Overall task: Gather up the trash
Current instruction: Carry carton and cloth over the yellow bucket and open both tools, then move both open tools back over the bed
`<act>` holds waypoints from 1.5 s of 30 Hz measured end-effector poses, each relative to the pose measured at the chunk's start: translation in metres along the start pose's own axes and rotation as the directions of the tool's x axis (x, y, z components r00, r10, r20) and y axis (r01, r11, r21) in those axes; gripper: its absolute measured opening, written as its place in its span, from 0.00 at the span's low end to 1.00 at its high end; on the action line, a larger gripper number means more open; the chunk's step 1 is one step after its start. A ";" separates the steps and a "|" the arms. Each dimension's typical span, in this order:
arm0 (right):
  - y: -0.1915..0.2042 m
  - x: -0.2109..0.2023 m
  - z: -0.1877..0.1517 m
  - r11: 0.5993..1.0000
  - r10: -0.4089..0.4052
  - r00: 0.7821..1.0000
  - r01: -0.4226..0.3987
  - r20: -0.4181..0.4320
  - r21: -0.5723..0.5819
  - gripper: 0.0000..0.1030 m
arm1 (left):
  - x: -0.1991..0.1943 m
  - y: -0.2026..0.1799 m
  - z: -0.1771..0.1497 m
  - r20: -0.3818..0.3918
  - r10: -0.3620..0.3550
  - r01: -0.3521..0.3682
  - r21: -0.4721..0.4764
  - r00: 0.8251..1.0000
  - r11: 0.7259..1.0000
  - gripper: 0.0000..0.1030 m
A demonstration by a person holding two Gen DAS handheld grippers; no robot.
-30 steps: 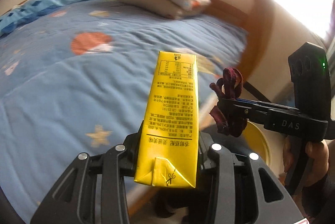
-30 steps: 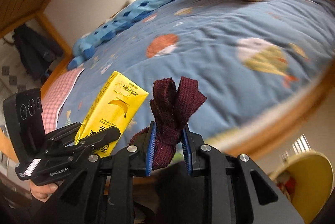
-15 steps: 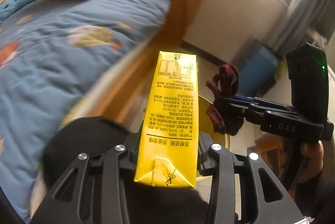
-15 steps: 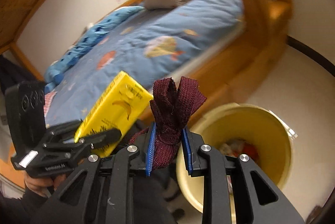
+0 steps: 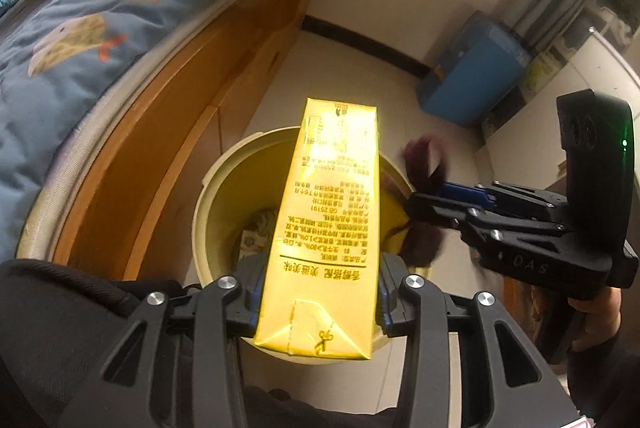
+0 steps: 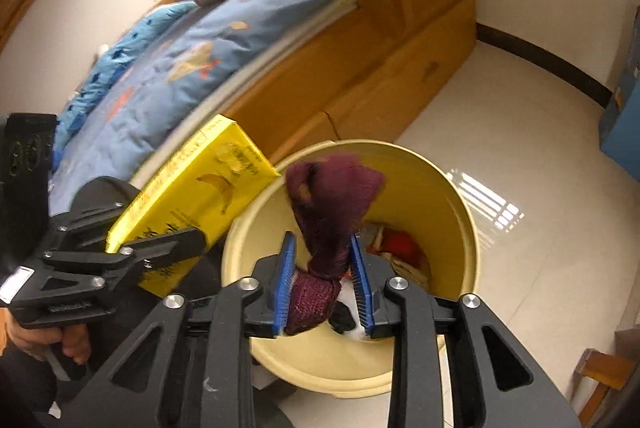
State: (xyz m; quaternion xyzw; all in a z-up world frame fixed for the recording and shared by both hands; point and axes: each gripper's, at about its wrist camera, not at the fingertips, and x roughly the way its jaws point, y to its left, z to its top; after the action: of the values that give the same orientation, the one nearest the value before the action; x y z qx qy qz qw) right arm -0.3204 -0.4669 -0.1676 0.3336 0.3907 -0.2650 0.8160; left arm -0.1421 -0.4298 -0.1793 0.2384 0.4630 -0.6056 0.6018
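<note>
**Both grippers over the yellow bin, jaws easing apart**

We hold the left gripper [image 5: 318, 302] over the yellow trash bin [image 5: 224, 179], and its jaws are opening with the yellow banana-drink carton [image 5: 332, 211] still between them; the blue pads sit right at the carton's sides, and we cannot tell whether they still press on it. The carton stands lengthwise out toward 12 o'clock, above the bin's mouth.

At 3 o'clock in that view, the right gripper [image 6: 324, 282] is opening too. The maroon knitted cloth [image 6: 332, 203] hangs between its blue pads, with a gap showing on the right side, directly above the bin's opening. Inside the bin we see red and pale scraps [image 6: 400, 248].

The wooden bed frame [image 6: 360, 79] with its blue quilt [image 5: 80, 39] runs from 9 to 12 o'clock beside the bin.
</note>
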 end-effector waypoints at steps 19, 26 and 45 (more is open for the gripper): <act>-0.004 0.001 -0.003 1.000 -0.018 0.999 0.018 -0.028 -0.013 0.51 | 0.010 0.009 -0.001 -0.028 0.047 -0.047 0.008 0.998 0.999 0.74; 0.007 -0.007 0.001 0.999 -0.009 1.000 0.009 -0.014 -0.035 0.51 | 0.001 0.011 0.000 0.004 0.039 -0.039 -0.011 0.999 0.999 0.74; 0.196 -0.014 0.048 0.887 0.261 0.965 -0.229 0.027 -0.401 0.51 | -0.162 0.094 -0.051 0.277 0.324 -0.260 -0.245 0.905 0.934 0.76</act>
State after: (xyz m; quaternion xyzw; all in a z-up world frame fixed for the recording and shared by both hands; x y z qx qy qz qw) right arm -0.1698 -0.3755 -0.0674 0.1981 0.3578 -0.0888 0.9082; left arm -0.0407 -0.2897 -0.0911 0.1442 0.3796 -0.4880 0.7727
